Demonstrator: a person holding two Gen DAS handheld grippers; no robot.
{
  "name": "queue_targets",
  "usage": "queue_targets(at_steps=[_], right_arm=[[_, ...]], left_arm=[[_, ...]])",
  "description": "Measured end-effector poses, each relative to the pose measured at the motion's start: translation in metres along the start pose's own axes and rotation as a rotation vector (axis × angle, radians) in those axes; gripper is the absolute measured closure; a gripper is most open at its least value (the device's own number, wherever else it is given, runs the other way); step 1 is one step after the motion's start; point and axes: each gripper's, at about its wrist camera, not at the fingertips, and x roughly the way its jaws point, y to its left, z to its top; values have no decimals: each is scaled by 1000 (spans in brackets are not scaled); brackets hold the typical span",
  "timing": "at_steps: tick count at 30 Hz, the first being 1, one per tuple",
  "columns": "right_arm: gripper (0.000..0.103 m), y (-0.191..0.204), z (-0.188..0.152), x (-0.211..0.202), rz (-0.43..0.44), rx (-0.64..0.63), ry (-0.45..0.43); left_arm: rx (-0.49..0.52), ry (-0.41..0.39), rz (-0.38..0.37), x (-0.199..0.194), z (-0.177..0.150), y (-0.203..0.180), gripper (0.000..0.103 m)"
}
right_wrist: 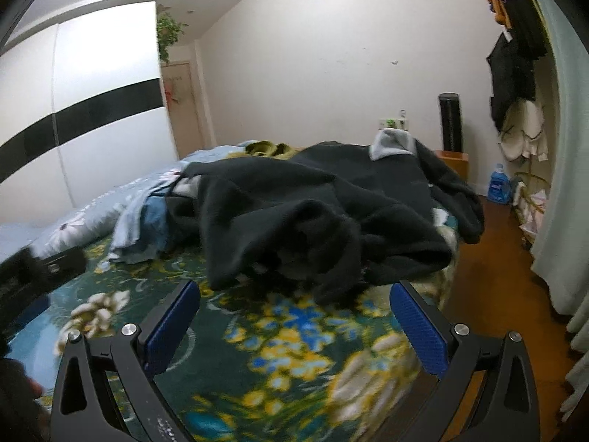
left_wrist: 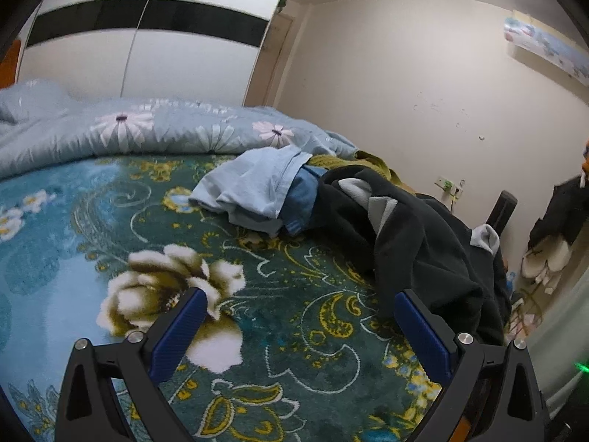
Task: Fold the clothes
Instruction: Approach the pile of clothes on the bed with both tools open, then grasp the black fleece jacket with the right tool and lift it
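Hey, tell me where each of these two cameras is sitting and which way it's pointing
Left wrist: on the left gripper, above the floral blanket, facing the light blue clothes and wardrobe; only its open blue fingers show.
Right wrist: on the right gripper, low over the blanket, facing the dark garment and far wall; its open fingers show.
Shared: both see the blanket, dark garment, blue clothes and wardrobe.

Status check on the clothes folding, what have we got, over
Left gripper open, empty, over the floral blanket. Right gripper open, empty, facing the dark fleece garment. Garment crumpled, unfolded; light blue clothes heaped beside it.
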Motion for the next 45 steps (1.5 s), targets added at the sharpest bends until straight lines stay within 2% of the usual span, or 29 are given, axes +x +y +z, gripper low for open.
queue_targets(at_steps=[3,7,9,11,12,15,16,17,18,21,25,27,31,35,41,45], right_arm=[[0,-10,5,16,-41,-4,28],[2,-11,14,55,-61,-83,110],[14,-7,17,80,-67,-139,175],[34,-7,20,105,-100,-178,237],[36,-8,21,115,-127,-188,262],[51,-16,25,132,-147,-152,304],[62,-18,28,131,-144,-141,299],[87,-19,32,128,-140,-132,287],[90,-18,38,123,-145,-135,270],[92,-12,68,97,-154,-160,197],[93,10,120,39,-150,-236,78],[93,21,138,8,-117,-256,34],[93,60,144,-38,-21,-302,-12],[93,101,148,-82,77,-348,-54],[93,164,152,-147,228,-419,-118],[93,215,150,-190,378,-441,-153]], left_arm=[[-43,9,-17,1,3,9,0],[-72,11,-25,3,6,13,0],[-88,19,-33,5,7,16,0],[-111,34,-37,10,8,18,0],[-119,39,-39,12,8,19,0],[-126,44,-45,14,9,20,0],[-125,43,-46,14,10,20,0],[-128,38,-47,13,10,21,0],[-134,33,-49,12,11,23,0],[-144,26,-57,8,12,28,0],[-145,-2,-64,-8,12,41,0],[-150,-19,-69,-20,12,51,0],[-173,-43,-105,-47,9,74,0],[-142,-47,-128,-86,-6,101,0],[-231,-90,-85,-145,-8,164,0],[-271,-188,-41,-199,4,206,0]])
